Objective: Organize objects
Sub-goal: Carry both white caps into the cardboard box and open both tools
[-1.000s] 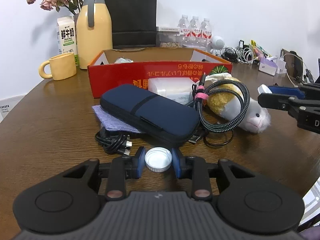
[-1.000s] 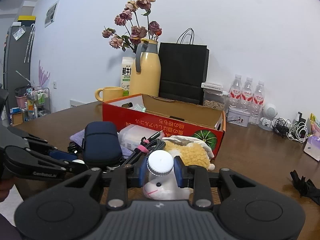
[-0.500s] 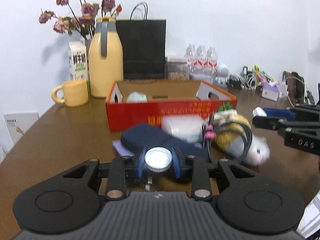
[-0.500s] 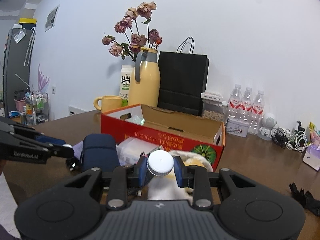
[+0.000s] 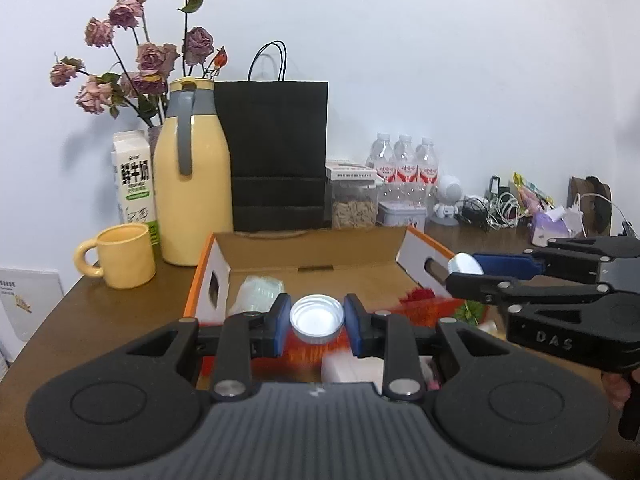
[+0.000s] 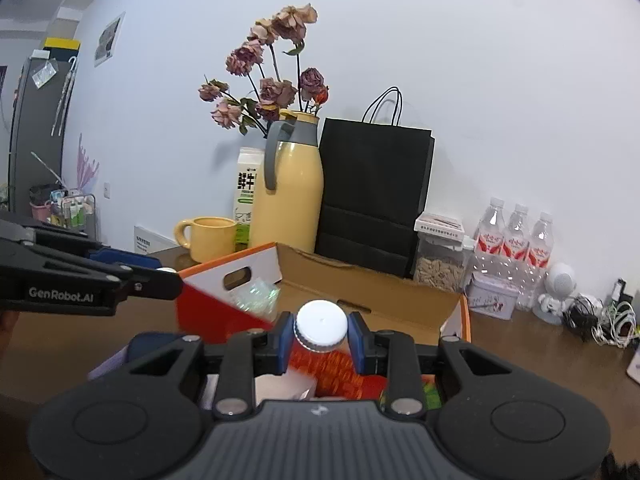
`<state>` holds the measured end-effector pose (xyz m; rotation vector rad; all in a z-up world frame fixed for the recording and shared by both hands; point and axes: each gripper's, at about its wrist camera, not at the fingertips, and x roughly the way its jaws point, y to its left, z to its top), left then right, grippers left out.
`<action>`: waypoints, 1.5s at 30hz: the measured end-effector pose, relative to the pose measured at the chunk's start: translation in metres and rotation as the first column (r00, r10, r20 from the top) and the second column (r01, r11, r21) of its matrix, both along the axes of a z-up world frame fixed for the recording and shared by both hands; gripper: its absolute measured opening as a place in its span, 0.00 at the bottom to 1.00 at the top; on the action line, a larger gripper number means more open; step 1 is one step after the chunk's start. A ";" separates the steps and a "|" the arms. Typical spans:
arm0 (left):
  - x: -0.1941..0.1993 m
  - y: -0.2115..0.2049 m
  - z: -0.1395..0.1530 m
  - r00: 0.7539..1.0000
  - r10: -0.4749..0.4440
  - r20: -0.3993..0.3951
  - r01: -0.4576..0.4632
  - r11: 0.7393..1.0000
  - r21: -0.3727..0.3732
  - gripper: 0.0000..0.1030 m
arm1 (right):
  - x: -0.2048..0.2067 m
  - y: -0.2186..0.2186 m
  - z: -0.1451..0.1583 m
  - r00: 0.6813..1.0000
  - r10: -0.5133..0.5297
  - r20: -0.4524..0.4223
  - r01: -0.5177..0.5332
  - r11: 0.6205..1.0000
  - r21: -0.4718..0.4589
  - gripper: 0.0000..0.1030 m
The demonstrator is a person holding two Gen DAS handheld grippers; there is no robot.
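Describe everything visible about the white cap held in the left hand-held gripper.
The white cap is a small round screw cap that looks like plastic. Its open, hollow side faces the camera, showing a pale inner disc inside a raised rim. The two blue pads of the left hand-held gripper clamp it at its sides; nothing else touches it. It is held in the air in front of the open red cardboard box.

Left gripper (image 5: 317,323) and right gripper (image 6: 321,335) level, fingers (image 5: 280,322) apparently clamped.
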<state>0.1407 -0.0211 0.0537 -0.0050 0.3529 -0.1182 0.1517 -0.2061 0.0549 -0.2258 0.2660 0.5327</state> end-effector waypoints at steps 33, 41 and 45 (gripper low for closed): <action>0.160 0.014 -0.018 0.989 0.072 -0.127 -0.075 0.997 -0.017 1.00 | 0.183 0.014 -0.034 0.955 -0.139 -0.262 0.137 0.990 -0.024 1.00; 0.160 0.015 -0.014 0.987 0.098 -0.129 -0.100 0.995 -0.012 1.00 | 0.180 0.012 -0.028 0.958 -0.147 -0.245 0.149 0.989 -0.013 1.00; 0.155 0.015 -0.011 0.989 0.100 -0.114 -0.102 0.995 -0.016 1.00 | 0.176 0.012 -0.023 0.963 -0.146 -0.228 0.148 0.989 -0.010 1.00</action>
